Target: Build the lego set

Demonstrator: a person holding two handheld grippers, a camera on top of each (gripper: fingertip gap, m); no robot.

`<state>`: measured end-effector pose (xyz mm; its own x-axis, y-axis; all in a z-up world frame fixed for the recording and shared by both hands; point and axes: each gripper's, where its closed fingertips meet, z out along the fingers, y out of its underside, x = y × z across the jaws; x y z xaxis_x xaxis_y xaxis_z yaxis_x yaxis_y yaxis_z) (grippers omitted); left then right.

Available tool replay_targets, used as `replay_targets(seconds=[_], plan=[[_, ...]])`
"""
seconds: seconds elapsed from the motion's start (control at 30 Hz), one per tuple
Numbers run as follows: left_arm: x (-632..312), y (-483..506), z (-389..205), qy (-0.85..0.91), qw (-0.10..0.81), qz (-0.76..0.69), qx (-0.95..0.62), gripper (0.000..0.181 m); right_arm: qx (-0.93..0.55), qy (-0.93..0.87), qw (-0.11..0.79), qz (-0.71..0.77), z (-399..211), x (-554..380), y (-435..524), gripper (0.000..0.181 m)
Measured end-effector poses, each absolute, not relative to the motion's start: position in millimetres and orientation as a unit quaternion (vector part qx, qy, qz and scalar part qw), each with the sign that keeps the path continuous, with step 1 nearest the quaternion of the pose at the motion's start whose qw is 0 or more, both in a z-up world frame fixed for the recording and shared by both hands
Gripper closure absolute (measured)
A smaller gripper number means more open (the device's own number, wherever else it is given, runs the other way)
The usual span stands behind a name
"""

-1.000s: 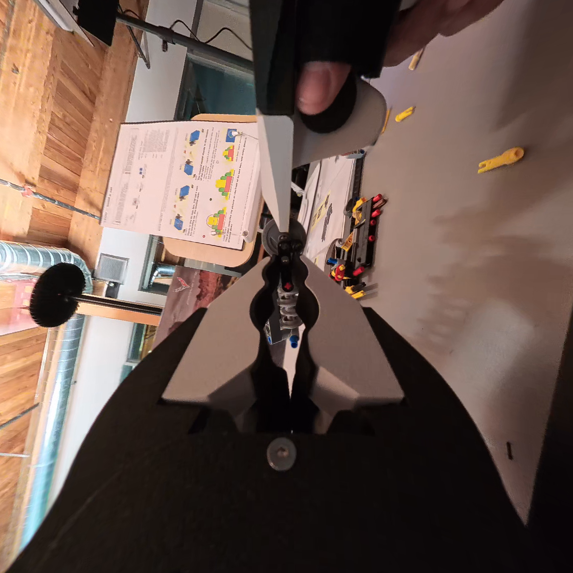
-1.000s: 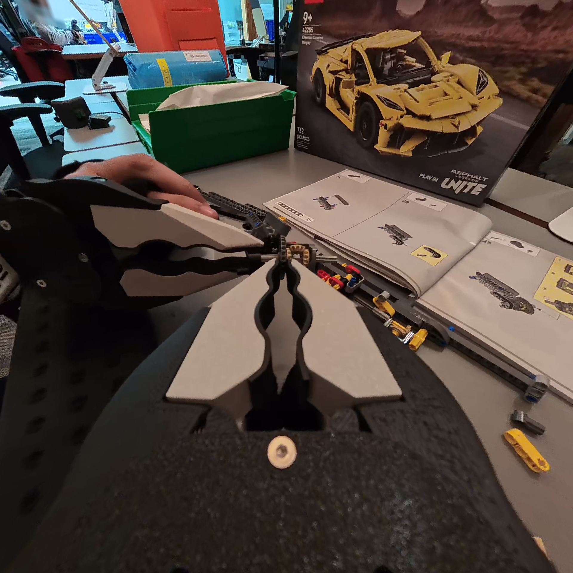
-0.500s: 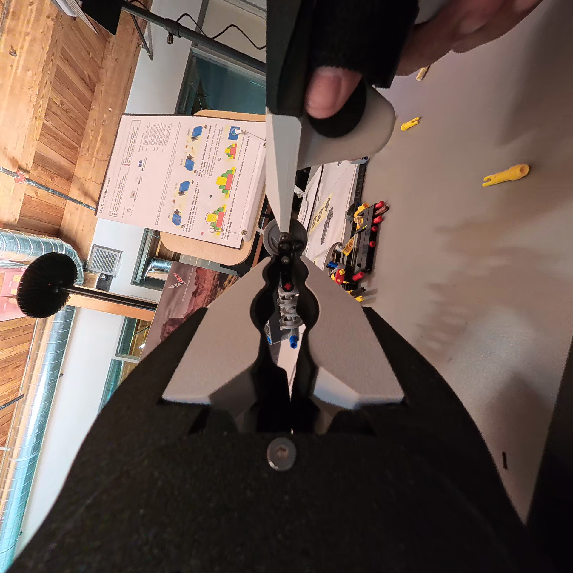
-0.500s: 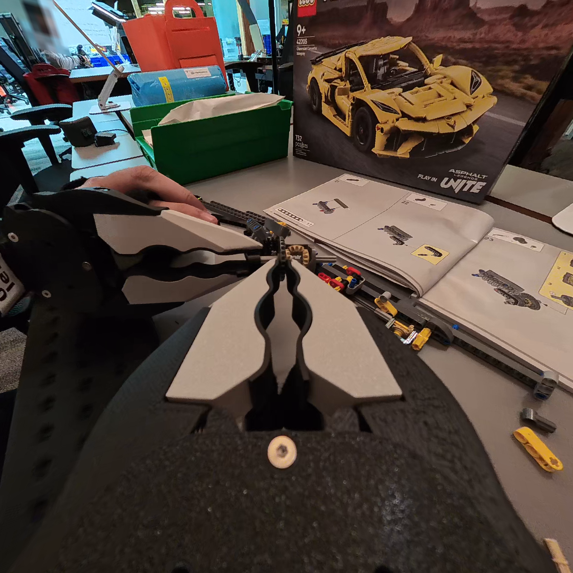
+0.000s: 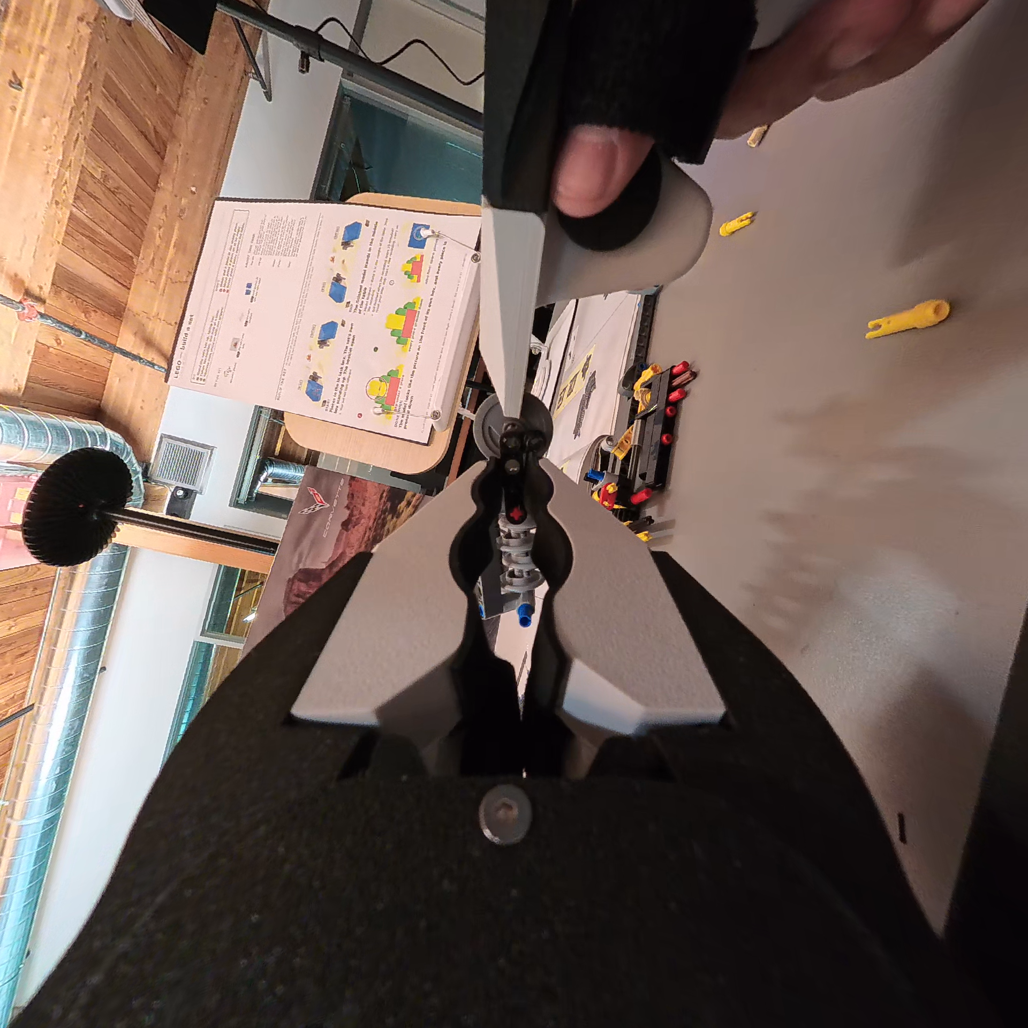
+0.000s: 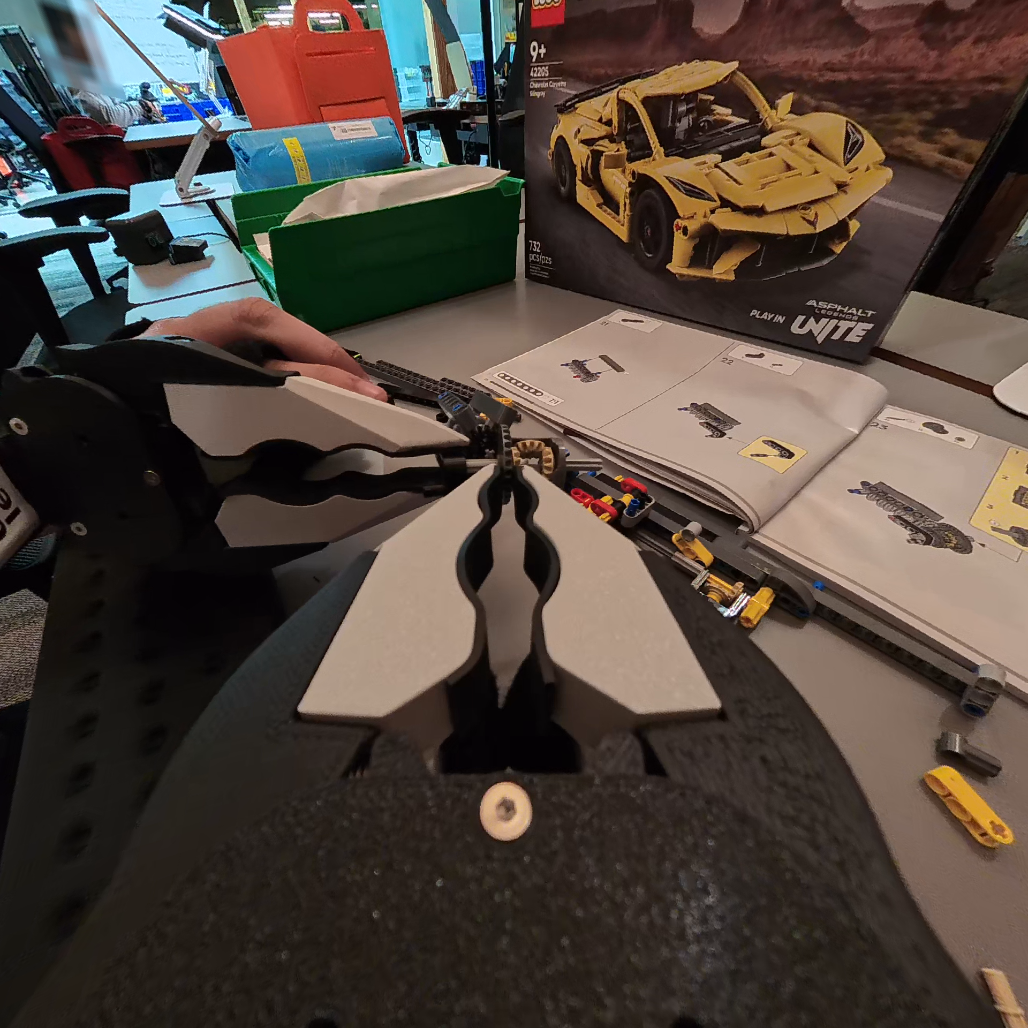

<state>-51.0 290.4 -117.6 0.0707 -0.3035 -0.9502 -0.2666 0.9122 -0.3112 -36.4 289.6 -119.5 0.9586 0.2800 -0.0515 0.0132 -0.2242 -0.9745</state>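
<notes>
- Left wrist view: the left gripper (image 5: 514,473) is clamped narrowly on a small lego sub-assembly (image 5: 514,548) of grey gears and a black beam. The right gripper (image 5: 509,400) comes in from 12 o'clock, its tip touching the assembly's far end. A yellow pin (image 5: 908,321) lies on the table (image 5: 834,500) at 2 o'clock.
- Right wrist view: the right gripper (image 6: 505,473) is nearly closed, pinching the black beam of the sub-assembly (image 6: 525,451); the left gripper (image 6: 453,453) holds it from 9 o'clock. The instruction booklet (image 6: 723,439) lies open at 2 o'clock, with the set's box (image 6: 751,167) behind it.
</notes>
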Motion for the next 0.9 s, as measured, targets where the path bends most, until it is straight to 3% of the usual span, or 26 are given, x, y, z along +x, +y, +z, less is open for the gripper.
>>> replay_targets(seconds=[0.53,0.9], plan=[[-46.6,290.7,-120.6,0.673,0.711,-0.014,-0.205,0.175,-0.755,-0.123,0.638,0.085,-113.3,-36.7,288.9,0.179],[-45.6,290.2,-134.0,0.695,0.698,0.039,-0.169,0.176,-0.794,-0.130,0.592,0.040,-129.5,-33.2,291.3,0.179]])
